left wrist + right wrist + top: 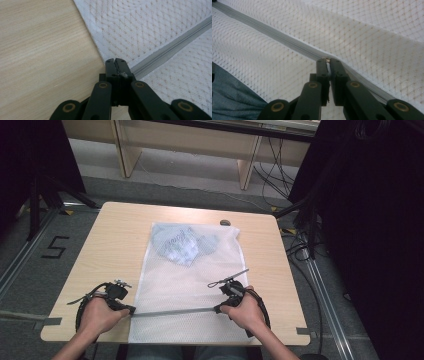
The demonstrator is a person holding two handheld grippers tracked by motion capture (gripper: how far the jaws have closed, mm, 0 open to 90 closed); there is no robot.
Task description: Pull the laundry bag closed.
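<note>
Bag: white mesh laundry bag [185,285] with grey zipper [175,312], flat on pale wooden surface [110,250].
Left gripper [131,310]: fingers clenched on zipper's end.
Right gripper [218,308]: fingers clenched on zipper.

Right tool [328,61]: two black jaws rise from the bottom edge, closed tight on a small white and metal piece at the tips, sitting right on the grey zipper band [269,31]. Whether this piece is the zipper's slider cannot be told. The band runs diagonally from upper left down to lower right, passing under the jaw tips. It is sewn into a white mesh fabric bag [367,42], which spreads on both sides of it. Lower left corner: blue-grey woven cloth [234,102], partly under the mesh edge.
</note>
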